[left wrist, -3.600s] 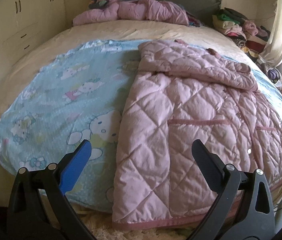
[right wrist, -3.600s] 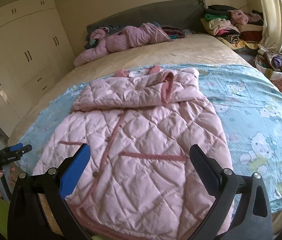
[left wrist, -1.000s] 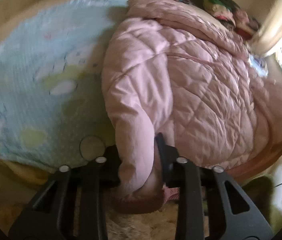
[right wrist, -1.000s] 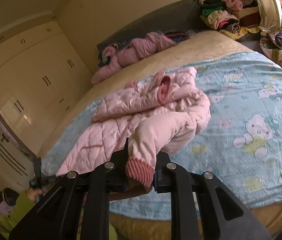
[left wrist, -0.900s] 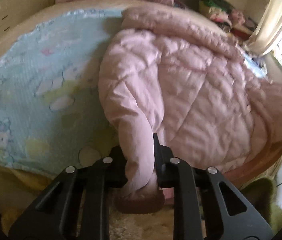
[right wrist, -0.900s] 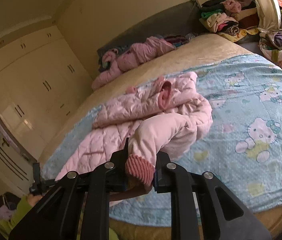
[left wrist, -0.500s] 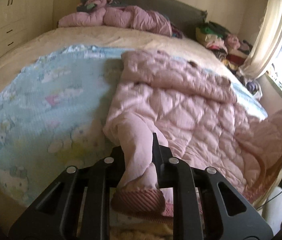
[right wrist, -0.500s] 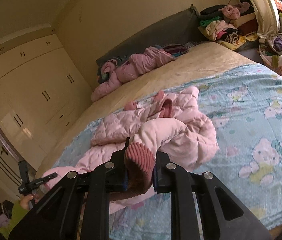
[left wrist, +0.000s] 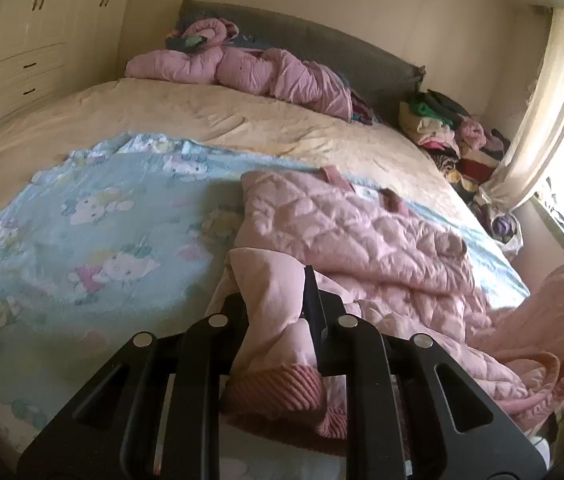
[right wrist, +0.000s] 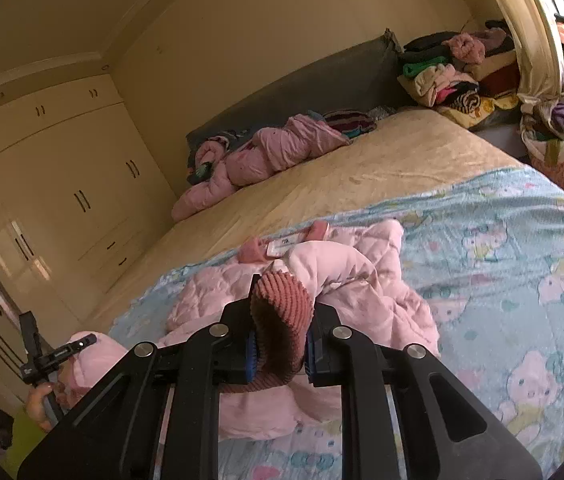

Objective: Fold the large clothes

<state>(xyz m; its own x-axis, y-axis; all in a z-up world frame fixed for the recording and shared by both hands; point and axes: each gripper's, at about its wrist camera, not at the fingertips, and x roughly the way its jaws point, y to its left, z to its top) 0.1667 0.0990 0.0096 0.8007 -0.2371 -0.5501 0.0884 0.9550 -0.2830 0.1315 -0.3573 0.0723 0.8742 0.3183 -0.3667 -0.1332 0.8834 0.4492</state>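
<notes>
A pink quilted jacket (left wrist: 362, 236) lies on a blue cartoon-print blanket (left wrist: 93, 216) on the bed, collar toward the headboard. My left gripper (left wrist: 277, 304) is shut on the jacket's lower left corner, and the ribbed hem (left wrist: 277, 392) hangs below the fingers. In the right wrist view my right gripper (right wrist: 282, 320) is shut on the ribbed hem (right wrist: 282, 300) at the other corner, raised above the bunched jacket (right wrist: 362, 276). The lifted right corner (left wrist: 554, 312) shows at the edge of the left wrist view. A hand (right wrist: 39, 404) holds the left gripper's handle at lower left.
More pink padded clothes (left wrist: 241, 72) lie by the grey headboard (left wrist: 322, 44). A heap of clothes (left wrist: 450, 136) sits at the bed's far right by the curtain (left wrist: 542, 120), with a full bag (right wrist: 558, 148) on the floor. Wardrobes (right wrist: 61, 184) line the left wall.
Both grippers, shut on the hem corners, have risen and moved toward the collar. The jacket's lower half has lifted and bunched up.
</notes>
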